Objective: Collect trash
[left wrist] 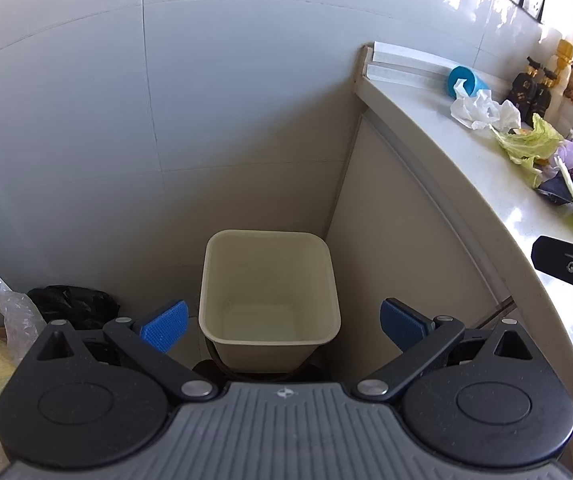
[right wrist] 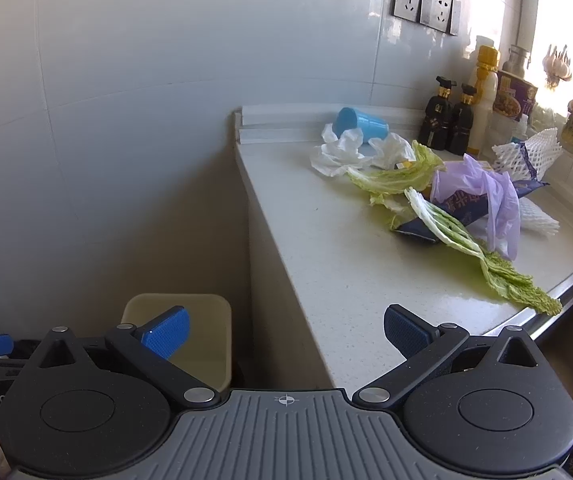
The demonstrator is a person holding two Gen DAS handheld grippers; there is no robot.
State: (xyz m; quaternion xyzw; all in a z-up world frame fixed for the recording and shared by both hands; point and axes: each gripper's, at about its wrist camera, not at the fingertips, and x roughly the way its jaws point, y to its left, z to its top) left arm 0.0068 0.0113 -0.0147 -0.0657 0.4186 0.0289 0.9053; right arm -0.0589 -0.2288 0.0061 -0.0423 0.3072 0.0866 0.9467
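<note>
The trash (right wrist: 438, 196) lies heaped on the counter (right wrist: 326, 248) at 2 o'clock from the right gripper (right wrist: 286, 334): tissues, cabbage leaves, a purple glove, a blue wrapper whose print is too blurred to read. The cream bin (left wrist: 269, 292) stands on the floor at 12 o'clock from the left gripper (left wrist: 284, 322), its base hidden. Both grippers gape wide, holding nothing.
</note>
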